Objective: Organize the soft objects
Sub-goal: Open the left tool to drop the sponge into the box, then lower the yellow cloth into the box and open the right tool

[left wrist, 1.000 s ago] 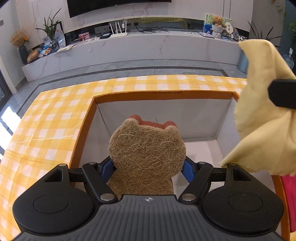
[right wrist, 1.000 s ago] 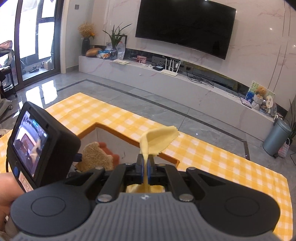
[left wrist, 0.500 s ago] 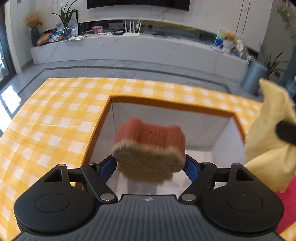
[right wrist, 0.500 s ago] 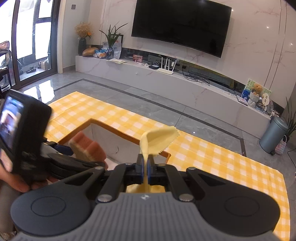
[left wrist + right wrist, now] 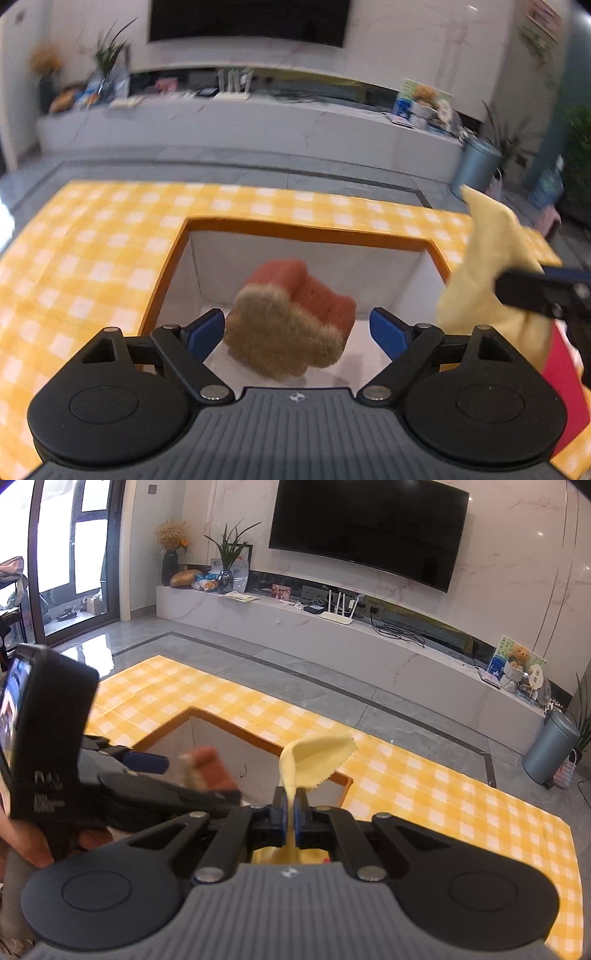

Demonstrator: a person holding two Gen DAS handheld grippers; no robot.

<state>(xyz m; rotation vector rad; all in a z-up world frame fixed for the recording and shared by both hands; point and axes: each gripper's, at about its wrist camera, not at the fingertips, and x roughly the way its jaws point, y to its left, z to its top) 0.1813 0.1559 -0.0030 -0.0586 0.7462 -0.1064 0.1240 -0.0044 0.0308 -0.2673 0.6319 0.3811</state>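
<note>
The sponge (image 5: pixel 291 317), one bear-shaped scrubber with a reddish foam back and a brown fuzzy face, sits tilted over the open box (image 5: pixel 306 236), between the blue pads (image 5: pixel 207 328) of the left tool (image 5: pixel 297 328) but not touching either as far as I can see. That tool's jaws are opening wide, so my guess is the sponge is being let go to land inside the box, which makes sense as the spot for the soft stuff. To the right, one yellow cloth (image 5: pixel 314 753) is pinched in the right tool (image 5: pixel 291 808), jaws squeezed together on it, with the free corner flopping up above the pads. It's probably parked there waiting its turn. The box, orange rim and pale inside, sits on the table (image 5: pixel 424 786) with the yellow checked cover. Count so far: one sponge, one cloth, one box, two tools.
</note>
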